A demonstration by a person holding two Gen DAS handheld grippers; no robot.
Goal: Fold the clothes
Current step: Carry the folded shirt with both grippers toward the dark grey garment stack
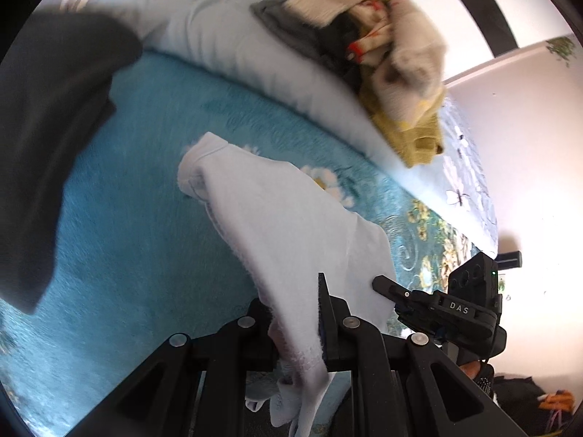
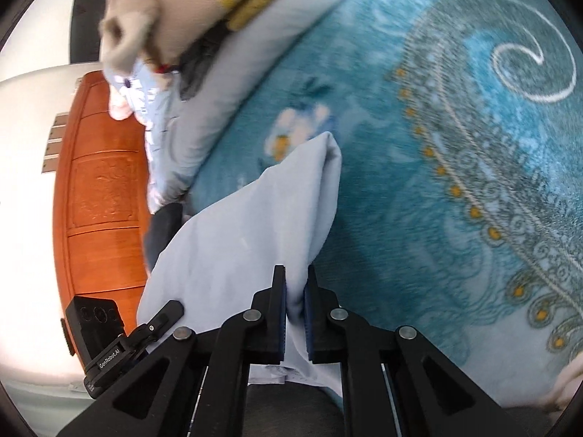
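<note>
Cloth (image 1: 291,225), pale blue, hangs lifted over the teal bed blanket (image 1: 145,200), pinched by my left claw (image 1: 297,327) and right claw (image 2: 295,313). Fold under way, I judge; next I lay it flat and bring edges together.

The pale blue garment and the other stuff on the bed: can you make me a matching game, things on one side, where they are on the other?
Things:
1. pale blue cotton garment
2. heap of beige and yellow clothes
3. dark grey cloth

Places:
A. lying on the teal patterned blanket, not gripped
B. pinched in both the left hand-held gripper and the right hand-held gripper
C. piled on the light blue quilt

Pairs: 1-B, 2-C, 3-A
</note>
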